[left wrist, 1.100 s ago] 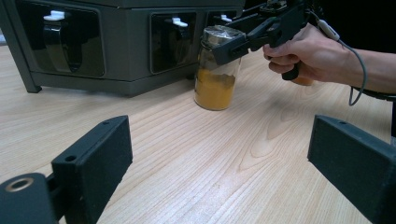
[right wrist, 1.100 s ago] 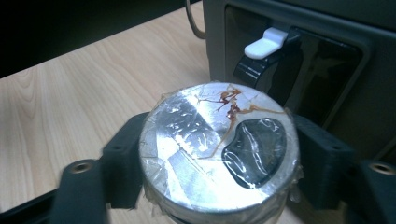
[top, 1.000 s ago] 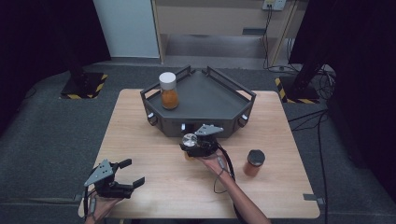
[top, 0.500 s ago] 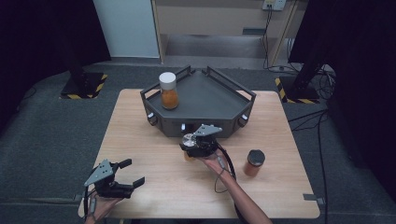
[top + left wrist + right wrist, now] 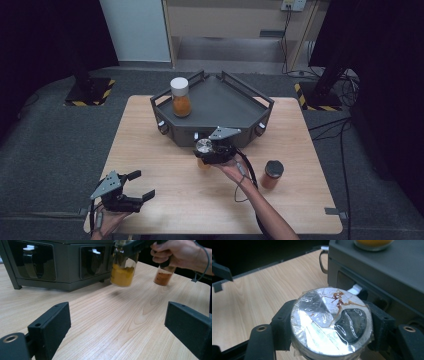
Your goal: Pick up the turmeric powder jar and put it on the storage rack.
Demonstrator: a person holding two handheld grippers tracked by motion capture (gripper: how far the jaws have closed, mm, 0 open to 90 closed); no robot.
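With my right tool (image 5: 209, 152) clamped on the foil-topped jar (image 5: 331, 323) just before the grey tray (image 5: 260, 102), my left tool (image 5: 141, 186) apart, a slack grip could drop it.

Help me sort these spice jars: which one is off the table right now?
The foil-topped jar of yellow powder, gripped by the right gripper. The white-lidded jar sits in the tray; the black-lidded one stands on the table.
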